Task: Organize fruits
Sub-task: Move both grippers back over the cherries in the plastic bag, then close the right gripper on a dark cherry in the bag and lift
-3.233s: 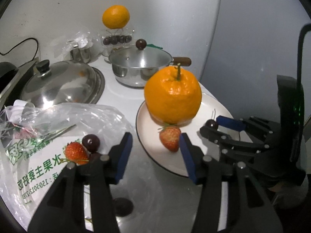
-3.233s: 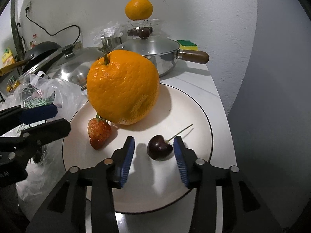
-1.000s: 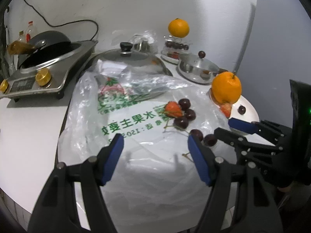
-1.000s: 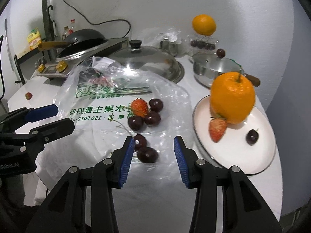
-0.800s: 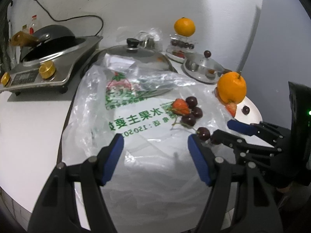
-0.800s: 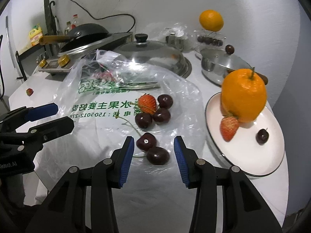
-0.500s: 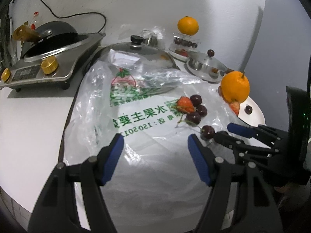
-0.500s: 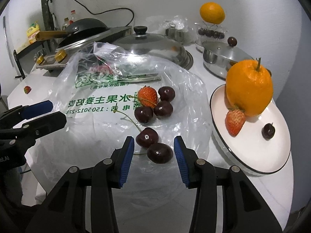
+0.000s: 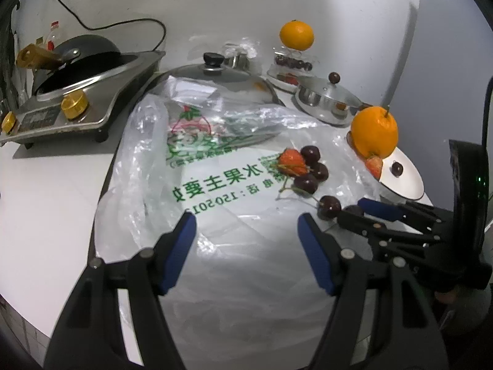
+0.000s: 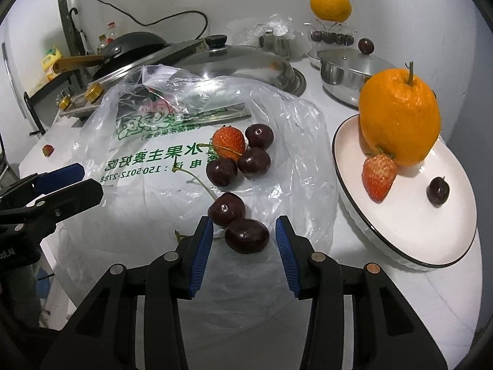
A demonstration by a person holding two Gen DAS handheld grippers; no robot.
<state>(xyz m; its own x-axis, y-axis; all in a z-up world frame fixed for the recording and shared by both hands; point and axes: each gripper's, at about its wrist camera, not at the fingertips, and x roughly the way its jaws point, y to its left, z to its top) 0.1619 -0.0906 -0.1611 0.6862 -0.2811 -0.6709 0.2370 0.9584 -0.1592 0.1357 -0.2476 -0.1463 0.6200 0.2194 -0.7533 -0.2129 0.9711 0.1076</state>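
The right gripper [image 10: 243, 231] hangs low over the clear plastic bag [image 10: 154, 191], its 2 blue-padded jaws parted with the nearest cherry [image 10: 246, 236] lying between them; a gap shows on each side of the fruit, so the pads are not pressing it. A second cherry [image 10: 226, 209] touches that one just behind, its stem curving back toward a cluster of 3 more cherries [image 10: 252, 160] and a strawberry [image 10: 228, 141] near the bag's middle. The left gripper [image 9: 246, 231] stands open over a bare stretch of the bag, nothing between its jaws; that front half of the plastic is free of fruit. To the right of the bag, just beside its crumpled edge, sits the white plate [image 10: 431, 246] with a dark rim, holding a large stemmed orange [image 10: 399, 117], 1 strawberry [image 10: 378, 174] touching the orange's base, and 1 cherry [image 10: 437, 191] apart from both; the plate's near half is bare. The plate lies close to the right edge of the white counter [image 10: 446, 302]. Behind the bag, a domed steel lid [image 10: 240, 61], a lidded steel pot [image 10: 348, 71] and a stove with a black wok [image 9: 77, 58] crowd the back wall. A second orange [image 10: 330, 3] rests on a clear container of cherries there. A lone strawberry [image 10: 47, 150] lies on the counter to the far left.
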